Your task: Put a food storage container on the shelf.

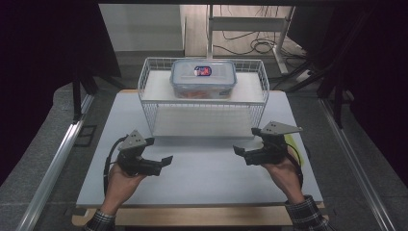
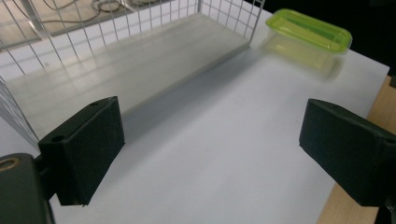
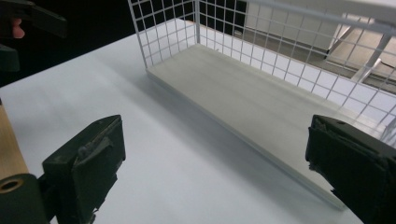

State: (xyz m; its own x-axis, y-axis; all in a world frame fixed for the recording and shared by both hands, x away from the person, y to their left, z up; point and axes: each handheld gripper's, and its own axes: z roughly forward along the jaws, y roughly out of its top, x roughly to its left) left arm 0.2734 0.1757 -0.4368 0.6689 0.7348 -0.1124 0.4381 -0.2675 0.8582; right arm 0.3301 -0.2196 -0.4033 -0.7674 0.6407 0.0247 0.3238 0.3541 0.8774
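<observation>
A clear plastic food box point(image 1: 203, 78) with a blue-edged lid stands on the top shelf of a white wire rack point(image 1: 149, 103) at the back of the white tabletop point(image 1: 207, 175). The rack's lower shelf point(image 2: 135, 65) is a bare pale board. My left gripper point(image 1: 158, 150) hovers over the table in front of the rack's left end, open, with nothing between its jaws point(image 2: 210, 144). My right gripper point(image 1: 247, 140) sits in front of the rack's right end, also open and empty point(image 3: 215, 163). A small box with a lime-green lid point(image 2: 310, 30) lies on the table at the right, partly hidden behind the right gripper point(image 1: 292, 142).
The tabletop rests on a wooden board whose edge point(image 1: 202, 216) shows at the front. Metal rails point(image 1: 57, 159) run along both sides of the table. Beyond the rack are cables on the floor point(image 1: 255, 45) and a metal frame. The left gripper shows at the top left of the right gripper view point(image 3: 28, 21).
</observation>
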